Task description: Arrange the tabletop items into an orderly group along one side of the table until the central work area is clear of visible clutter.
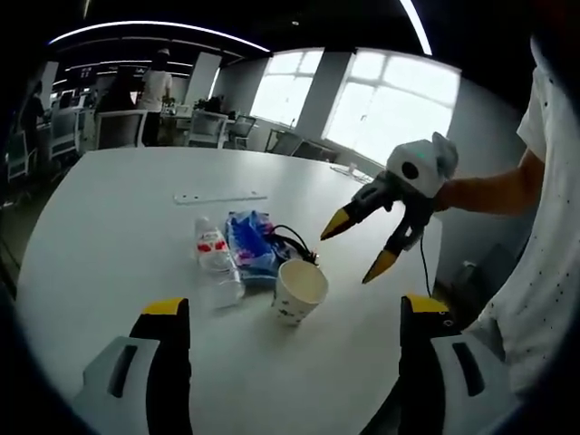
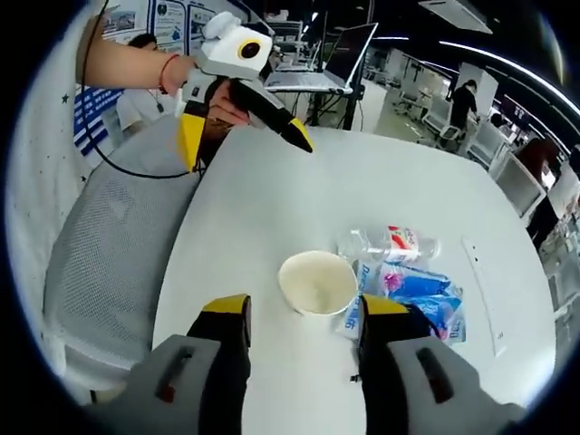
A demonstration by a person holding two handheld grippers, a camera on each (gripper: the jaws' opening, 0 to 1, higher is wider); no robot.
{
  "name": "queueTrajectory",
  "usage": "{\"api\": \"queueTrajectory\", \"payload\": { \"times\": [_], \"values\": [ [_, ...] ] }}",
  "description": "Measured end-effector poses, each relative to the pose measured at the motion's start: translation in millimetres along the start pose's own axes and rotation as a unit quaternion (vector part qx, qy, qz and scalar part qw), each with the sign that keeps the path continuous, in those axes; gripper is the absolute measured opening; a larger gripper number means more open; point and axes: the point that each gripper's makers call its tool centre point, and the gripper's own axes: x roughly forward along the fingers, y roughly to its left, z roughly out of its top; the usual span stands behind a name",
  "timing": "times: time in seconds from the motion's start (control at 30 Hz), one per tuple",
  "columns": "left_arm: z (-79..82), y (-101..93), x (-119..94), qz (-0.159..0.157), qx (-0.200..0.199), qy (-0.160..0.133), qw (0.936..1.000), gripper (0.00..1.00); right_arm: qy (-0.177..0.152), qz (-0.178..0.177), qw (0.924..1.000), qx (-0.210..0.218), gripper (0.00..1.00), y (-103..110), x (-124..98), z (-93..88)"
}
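Both grippers are hovering with jaws wide: right gripper (image 2: pixel 294 313) just short of the paper cup (image 2: pixel 316 283), left gripper (image 1: pixel 294 313) well back from it, mid-desk (image 2: pixel 390 181).

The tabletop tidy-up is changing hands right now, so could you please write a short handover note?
Left gripper: open, holding nothing.
Right gripper: open, holding nothing, above the paper cup.
Items: the cup, a water bottle lying on its side, a blue packet and a black cable sit bunched together on the white table.
Done: nothing gripped yet.
Left: move the group to one side.
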Motion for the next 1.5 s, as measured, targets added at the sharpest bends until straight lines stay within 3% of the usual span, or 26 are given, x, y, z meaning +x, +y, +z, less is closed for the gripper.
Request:
{"api": "queueTrajectory", "payload": {
  "times": [0.27, 0.43, 0.7, 1.37, 1.5],
  "values": [
    [1.7, -3.4, 6, -0.006, 0.006, 0.004, 1.0000, 1.00, -0.028, -0.048, 0.9953, 0.079, 0.49, -26, -23, -12.6],
    [1.2, -3.9, 6, -0.008, 0.005, 0.005, 0.9999, 0.99, -0.044, -0.087, 0.9856, 0.138, 0.49, -46, -38, -26.6],
    [0.0, -3.9, 7, -0.010, 0.004, 0.005, 0.9999, 0.99, -0.042, -0.123, 0.9737, 0.187, 0.47, -67, -49, -48.0],
    [-4.8, 1.9, 5, -0.006, -0.006, 0.003, 1.0000, 0.98, -0.034, -0.185, 0.9385, 0.290, 0.45, -102, -42, -83.3],
    [-5.1, 2.6, 5, -0.005, -0.009, 0.001, 0.9999, 0.98, -0.032, -0.194, 0.9284, 0.315, 0.43, -111, -38, -91.8]
  ]
}}
